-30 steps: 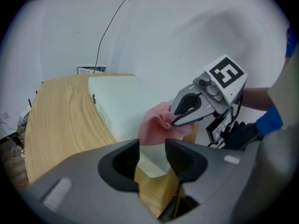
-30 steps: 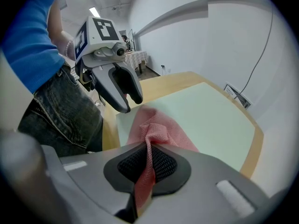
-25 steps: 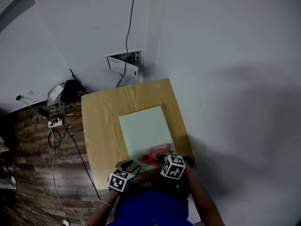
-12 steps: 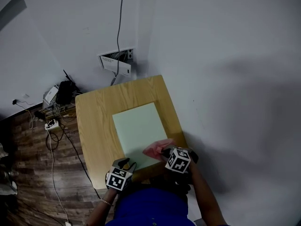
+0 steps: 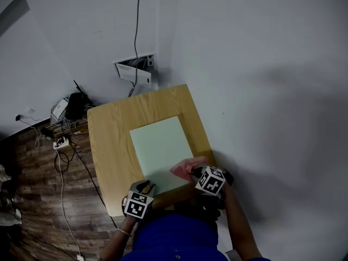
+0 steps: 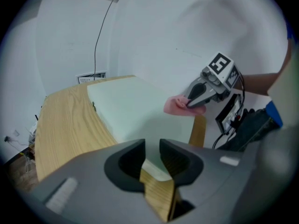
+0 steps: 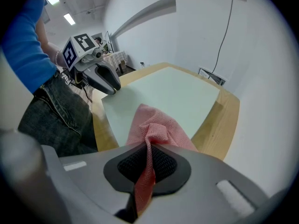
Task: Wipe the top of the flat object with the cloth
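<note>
Wiping looks barely under way, as I judge it. The pink cloth (image 7: pixel 156 125) lies bunched on the near right corner of the flat object (image 5: pixel 160 145), a pale green slab. Almost all of the slab's top stretches out beyond the cloth, and nothing in the views tells wiped surface from unwiped.

Nearest the person, the left fingers (image 6: pixel 125 161) stand a narrow way apart at the slab's near left corner, having just been closing. That corner and the wooden worktop (image 5: pixel 109 140) under it show in the gap, but whether the pads already press on anything I cannot tell. My guess is that this hand is there to steady the slab.

To the right of them, the right fingers (image 7: pixel 164 164) are clamped tight on a fold of the cloth. The cloth runs up between the pads and spreads forward onto the slab, touching it.

Farther off, the slab sits square in the middle of the worktop, with nothing on its far half. What is left, by my reckoning, is the sweep from this corner across the whole top.
</note>
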Action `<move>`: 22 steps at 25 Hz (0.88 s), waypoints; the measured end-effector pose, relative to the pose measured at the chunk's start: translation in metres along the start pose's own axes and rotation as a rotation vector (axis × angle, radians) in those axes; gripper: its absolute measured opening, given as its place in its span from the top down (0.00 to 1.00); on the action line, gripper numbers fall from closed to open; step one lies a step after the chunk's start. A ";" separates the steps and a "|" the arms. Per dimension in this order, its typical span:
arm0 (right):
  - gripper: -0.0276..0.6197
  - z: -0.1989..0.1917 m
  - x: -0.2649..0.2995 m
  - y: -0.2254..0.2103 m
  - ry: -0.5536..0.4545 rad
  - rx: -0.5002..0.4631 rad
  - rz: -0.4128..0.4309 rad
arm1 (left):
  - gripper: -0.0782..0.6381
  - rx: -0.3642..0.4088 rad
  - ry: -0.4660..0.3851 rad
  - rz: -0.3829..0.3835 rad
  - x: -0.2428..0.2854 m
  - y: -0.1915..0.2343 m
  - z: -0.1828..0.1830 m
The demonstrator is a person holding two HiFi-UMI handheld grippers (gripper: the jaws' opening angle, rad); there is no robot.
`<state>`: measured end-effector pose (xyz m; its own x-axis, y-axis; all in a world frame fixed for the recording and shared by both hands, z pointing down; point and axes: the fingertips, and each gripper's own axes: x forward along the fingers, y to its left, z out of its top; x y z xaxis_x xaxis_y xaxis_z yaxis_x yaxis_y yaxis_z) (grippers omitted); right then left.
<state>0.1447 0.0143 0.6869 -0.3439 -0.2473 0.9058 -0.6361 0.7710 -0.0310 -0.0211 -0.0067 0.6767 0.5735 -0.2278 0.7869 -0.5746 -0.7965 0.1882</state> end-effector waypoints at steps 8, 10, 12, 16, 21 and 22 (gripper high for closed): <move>0.94 0.000 0.002 0.002 0.013 -0.014 0.025 | 0.80 0.035 -0.001 0.041 0.000 0.005 -0.001; 0.94 0.000 0.001 0.001 0.008 -0.006 0.032 | 0.82 0.054 0.004 0.057 -0.001 0.005 -0.001; 0.94 0.000 0.002 0.001 0.008 0.002 0.035 | 0.84 0.066 0.010 0.067 0.000 0.006 -0.002; 0.94 0.002 0.004 0.003 0.033 -0.024 0.034 | 0.84 0.087 0.023 0.078 0.000 0.007 -0.002; 0.94 0.007 0.007 0.009 0.042 -0.032 0.072 | 0.85 0.051 0.023 0.074 0.000 0.009 -0.004; 0.94 0.008 0.008 0.010 0.045 -0.039 0.074 | 0.86 0.052 0.024 0.076 -0.001 0.009 -0.004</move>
<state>0.1306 0.0153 0.6902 -0.3570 -0.1626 0.9198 -0.5821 0.8089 -0.0830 -0.0295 -0.0117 0.6803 0.5148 -0.2759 0.8117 -0.5845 -0.8056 0.0969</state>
